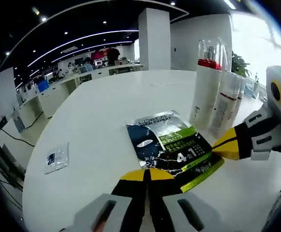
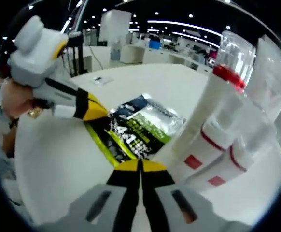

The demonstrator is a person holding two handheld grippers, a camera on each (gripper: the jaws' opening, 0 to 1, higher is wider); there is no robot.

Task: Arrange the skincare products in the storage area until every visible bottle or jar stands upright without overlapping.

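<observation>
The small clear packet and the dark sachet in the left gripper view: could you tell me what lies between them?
Only bare white table lies between the small packet and the sachet.

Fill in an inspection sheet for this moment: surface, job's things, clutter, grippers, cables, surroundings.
Surface: white table, bare apart from the items below.
Job's things: white bottles with red bands, standing upright and close together.
Clutter: flat dark-and-green sachet pack; small clear packet apart near the edge.
Grippers: left gripper and right gripper both shut on the sachet pack's edges.
Cables: dark cable on the floor.
Surroundings: open office, desks, ceiling light strips.
</observation>
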